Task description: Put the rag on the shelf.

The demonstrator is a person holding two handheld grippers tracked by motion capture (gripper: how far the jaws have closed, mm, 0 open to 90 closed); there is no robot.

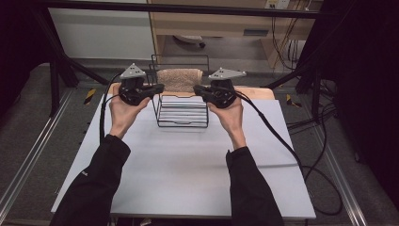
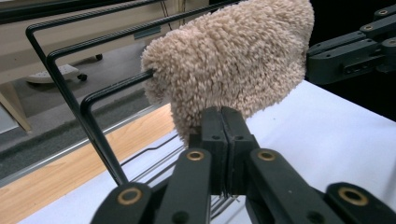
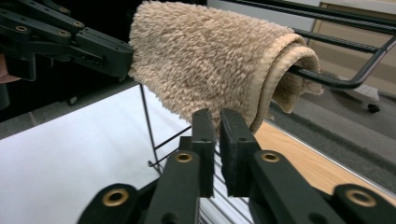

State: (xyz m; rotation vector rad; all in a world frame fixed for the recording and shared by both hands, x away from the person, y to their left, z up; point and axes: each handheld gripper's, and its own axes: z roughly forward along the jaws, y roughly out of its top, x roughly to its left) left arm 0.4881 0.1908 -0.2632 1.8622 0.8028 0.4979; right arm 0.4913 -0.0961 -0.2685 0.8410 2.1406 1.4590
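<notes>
Both tongs pinch the towel (image 1: 179, 79): left gripper (image 2: 223, 122) clamped on its lower edge, right gripper (image 3: 218, 125) nearly closed on the opp. end. Towel's draped over wire rack (image 1: 181, 113) bar, near tabletop's (image 1: 188, 179) far edge. Hanging looks done; prob. only straightening and release left.

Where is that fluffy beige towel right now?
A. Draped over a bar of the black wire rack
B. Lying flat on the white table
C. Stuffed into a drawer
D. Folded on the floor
A: the beige towel hangs folded over a bar of the black wire rack, which stands on the white table, with its lower edge at the left gripper and the right gripper.
</notes>
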